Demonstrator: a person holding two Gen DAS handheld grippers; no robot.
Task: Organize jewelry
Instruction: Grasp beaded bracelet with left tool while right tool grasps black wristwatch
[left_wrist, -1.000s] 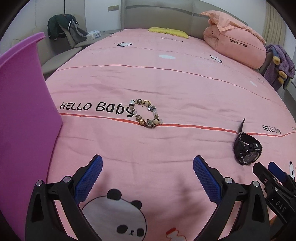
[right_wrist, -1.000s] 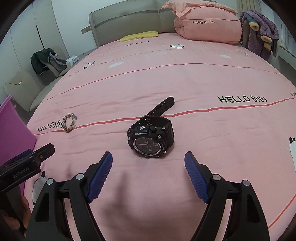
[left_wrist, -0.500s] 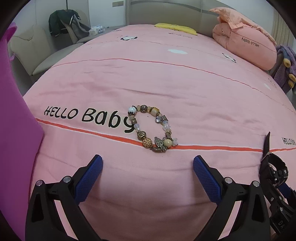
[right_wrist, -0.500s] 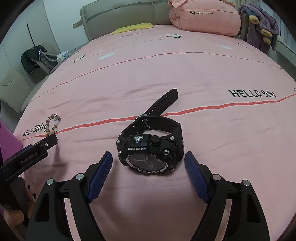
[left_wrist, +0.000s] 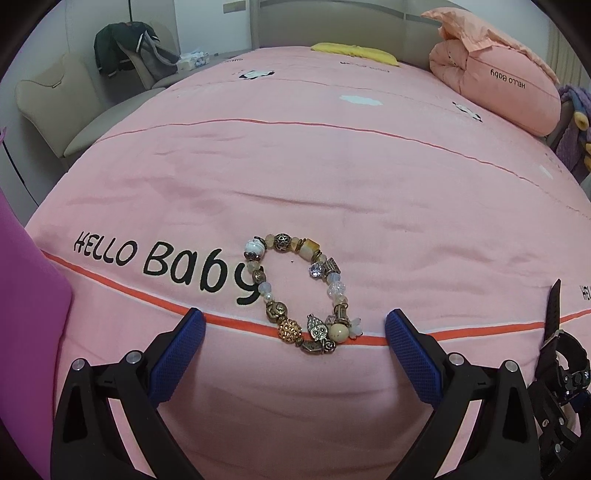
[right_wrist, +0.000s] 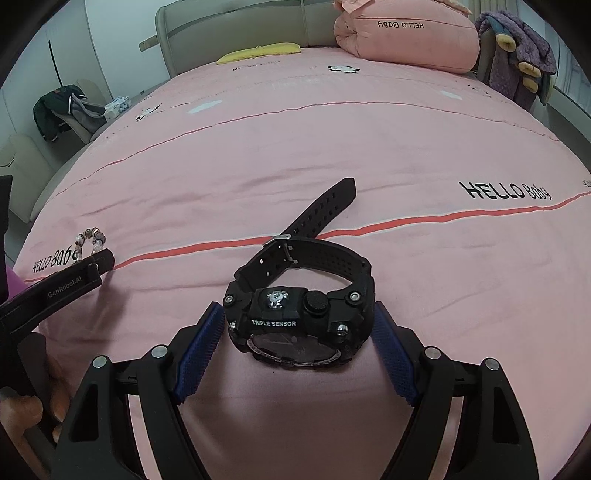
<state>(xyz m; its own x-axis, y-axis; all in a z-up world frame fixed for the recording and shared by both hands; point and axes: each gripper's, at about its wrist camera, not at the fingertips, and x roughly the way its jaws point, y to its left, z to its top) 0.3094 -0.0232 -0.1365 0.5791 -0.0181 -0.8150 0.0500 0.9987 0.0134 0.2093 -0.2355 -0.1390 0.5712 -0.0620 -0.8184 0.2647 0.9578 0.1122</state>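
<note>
The beaded bracelet (left_wrist: 301, 291) lies flat on the pink bedspread (left_wrist: 295, 177), draped over the orange stripe (left_wrist: 110, 286) beside the printed "HELLO Baby". The left gripper (left_wrist: 293, 330) stands wide open over it: the bracelet's near end sits between the two blue pads, touching neither, and the rest of the loop stretches away toward twelve o'clock. A purple bin (left_wrist: 29, 332) stands at the gripper's nine o'clock.

At its three o'clock lies the black watch (right_wrist: 299, 317), case tipped toward the camera with "TRIPLE SENSOR" legible, its buckled strap looped behind and the loose tail (right_wrist: 325, 210) trailing off toward one o'clock across the same stripe. The right gripper (right_wrist: 297, 338) is open too, one pad at either side of the watch case; whether they touch it I cannot tell. From there the bracelet shows small at ten o'clock, partly behind the left gripper's finger.
</note>
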